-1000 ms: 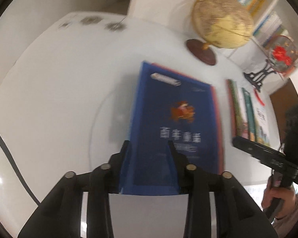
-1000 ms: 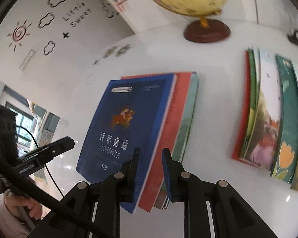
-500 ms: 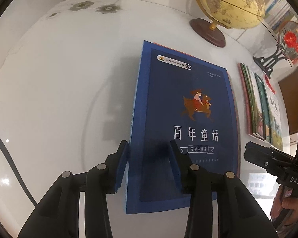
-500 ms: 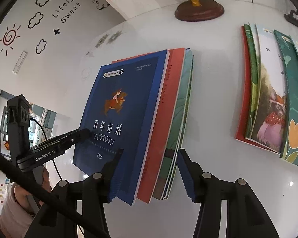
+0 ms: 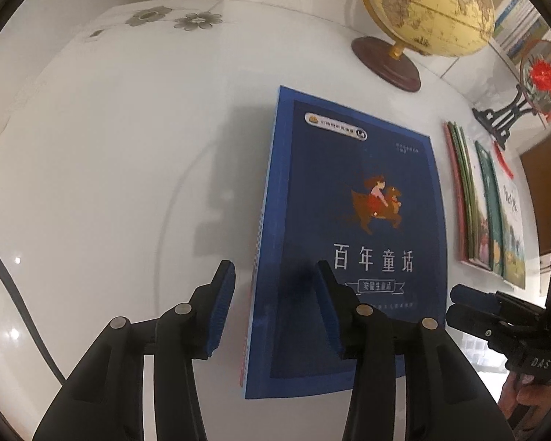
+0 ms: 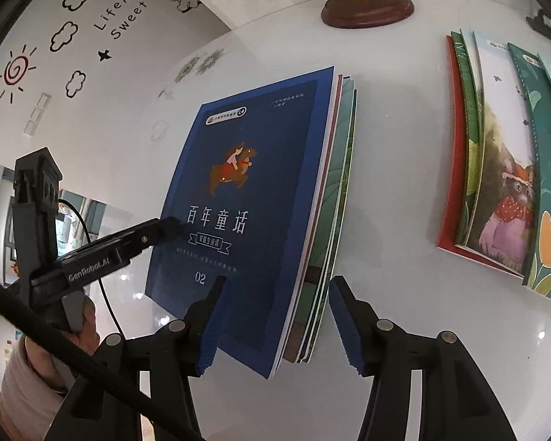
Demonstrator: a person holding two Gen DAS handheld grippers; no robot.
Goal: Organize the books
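A blue book [image 5: 349, 228] with a rider on its cover lies on top of a stack with a red and a green book [image 6: 336, 198] on the white table [image 5: 110, 165]. My left gripper [image 5: 275, 312] straddles the stack's left edge near the front corner. Its jaws are opening; the left pad stands clear of the spine and the right finger hovers over the cover. My right gripper [image 6: 275, 327] is open astride the stack's right edge [image 6: 312, 294], pads apart from it. The left gripper's tip [image 6: 165, 226] reaches the cover's left side.
A second row of picture books [image 6: 496, 183] lies fanned out to the right of the stack. At the back stand a globe [image 5: 426, 3] on a brown base and a red round ornament [image 5: 540, 77] on a black stand. A hand and sleeve [image 6: 29, 378] show at lower left.
The blue book has slid right, now nearly covering the red book beneath. Both grippers' jaws have spread; the right ones went from narrow to wide. The left gripper came lower.
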